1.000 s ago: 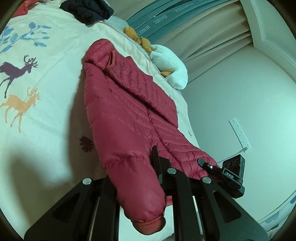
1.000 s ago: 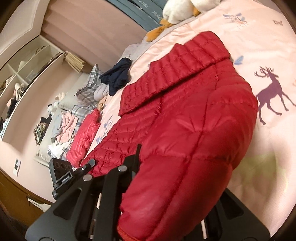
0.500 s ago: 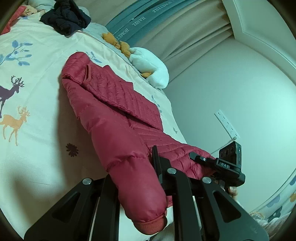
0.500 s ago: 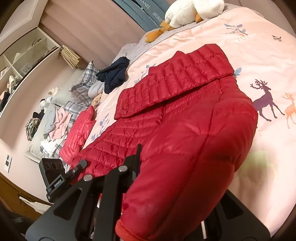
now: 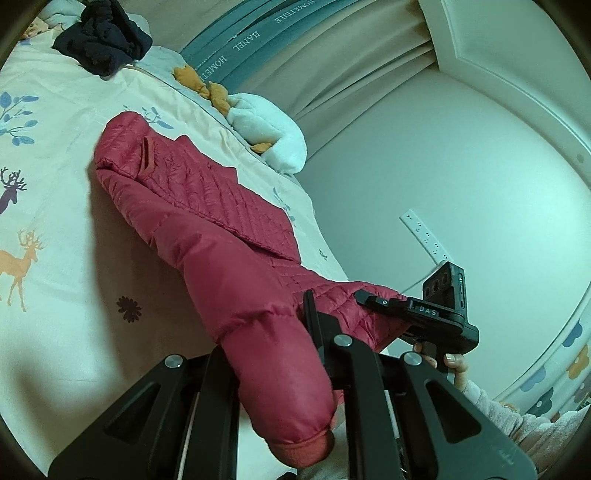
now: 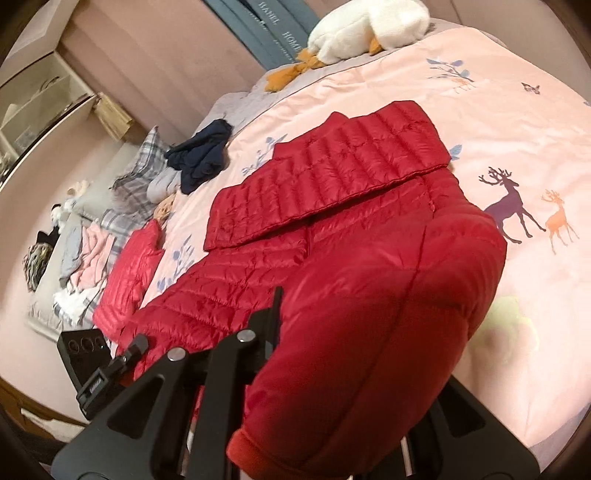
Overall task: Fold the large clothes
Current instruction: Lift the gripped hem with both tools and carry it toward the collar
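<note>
On a bed (image 6: 517, 110) dressed in a pale sheet printed with deer and blue sprigs, a red quilted down jacket (image 6: 332, 192) lies stretched ahead of both pairs of fingers, its far part flat on the sheet and its near end raised. Each sleeve runs back between the black fingers of a hand-held tool: the left gripper (image 5: 273, 347) is clenched on one cuffed sleeve, the right gripper (image 6: 351, 332) is clenched on the other, with the padded fabric bulging over the jaws. Beyond the jacket, past the fingertips, a dark navy garment (image 6: 201, 155) sits crumpled on the sheet, and a white plush toy with orange feet (image 6: 365, 26) rests at the far edge against teal fabric with lettering (image 5: 236, 48). To the left of the right fingers, a heap of plaid and pink laundry (image 6: 88, 243) spills beside a second red garment (image 6: 129, 273). Pale curtains (image 5: 351, 62) and a wall socket strip (image 5: 424, 236) frame the room.
</note>
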A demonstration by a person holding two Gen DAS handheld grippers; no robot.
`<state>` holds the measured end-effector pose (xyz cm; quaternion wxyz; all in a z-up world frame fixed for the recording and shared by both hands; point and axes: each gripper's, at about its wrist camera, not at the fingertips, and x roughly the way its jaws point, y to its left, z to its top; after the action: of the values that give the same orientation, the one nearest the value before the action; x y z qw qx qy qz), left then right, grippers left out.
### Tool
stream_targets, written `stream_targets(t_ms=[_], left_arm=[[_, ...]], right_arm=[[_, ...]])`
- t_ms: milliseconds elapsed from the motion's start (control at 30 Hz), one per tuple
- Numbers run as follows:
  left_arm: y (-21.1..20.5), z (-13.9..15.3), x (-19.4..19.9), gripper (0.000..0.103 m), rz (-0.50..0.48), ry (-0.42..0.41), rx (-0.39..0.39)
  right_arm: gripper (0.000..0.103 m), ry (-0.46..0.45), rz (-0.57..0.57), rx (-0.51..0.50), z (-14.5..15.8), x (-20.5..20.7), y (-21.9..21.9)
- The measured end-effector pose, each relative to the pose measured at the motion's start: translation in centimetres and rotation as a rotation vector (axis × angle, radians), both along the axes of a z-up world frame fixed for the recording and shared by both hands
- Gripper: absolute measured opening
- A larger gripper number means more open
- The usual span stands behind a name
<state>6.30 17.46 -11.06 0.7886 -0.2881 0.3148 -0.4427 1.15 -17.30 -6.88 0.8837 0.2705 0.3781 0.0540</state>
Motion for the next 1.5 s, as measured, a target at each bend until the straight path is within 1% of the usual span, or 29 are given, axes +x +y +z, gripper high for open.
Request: stream_targets(t_ms=[67,267,367,433,500,600,800,933,1033,1167,1300,1400,1500], left_arm=[[0.0,-0.1,0.3,0.012,-0.011,-0.001,-0.005],[-0.2,-0.2,0.4,0.012,-0.037,-0.01,0.002],[-0.3,0.3,0.2,0.012,-0.037,-0.03,0.011],[-0.2,0.4,-0.1,0.012,-0.044,-0.038,0.003],[-0.4,0.5,-0.1,0.012,-0.055,-0.044,-0.007],[-0.7,0.6,-0.4,0.012,-0.064,-0.065,0.002],[-0.8,0.5,-0.4,0.012,-0.084,-0.077,-0.016],[-0.8,0.5,-0.8,0.012,-0.094,-0.086,-0.017],[-0.9,0.6,-1.1,0.012,-0.094,-0.083,-0.014],[-1.1,1.5,-1.4,0.012,-0.096,-0.079,-0.047],[-1.2,3.2,-2.5,0.012,-0.068,-0.109,-0.009],[-1.1,4.5,-3.5,0.012,-0.044,-0.131,-0.004],[-0.9,5.5,-4.7,0.012,-0.023,-0.145,-0.014]], right_arm=[[0.013,0.009,-0.002,-0.022,0.0,0.2,0.5],[0.012,0.016,-0.037,-0.022,-0.2,0.1,0.7],[0.012,0.014,-0.059,-0.027,-0.1,-0.1,0.5],[0.012,0.009,-0.066,-0.035,0.1,-0.2,0.5],[0.012,0.005,-0.066,-0.047,0.2,-0.1,0.7],[0.011,0.012,-0.069,-0.066,0.2,0.2,1.1],[0.011,0.023,-0.067,-0.094,0.5,0.8,1.6],[0.011,0.016,-0.049,-0.09,0.5,0.6,1.7],[0.011,-0.02,-0.027,-0.058,0.8,0.1,1.4],[0.011,-0.064,0.025,-0.035,1.2,-1.1,1.2],[0.01,-0.138,0.07,0.023,2.5,-2.0,0.3],[0.01,-0.194,0.124,0.046,3.5,-3.1,0.1],[0.01,-0.225,0.163,0.069,4.0,-4.3,-0.2]])
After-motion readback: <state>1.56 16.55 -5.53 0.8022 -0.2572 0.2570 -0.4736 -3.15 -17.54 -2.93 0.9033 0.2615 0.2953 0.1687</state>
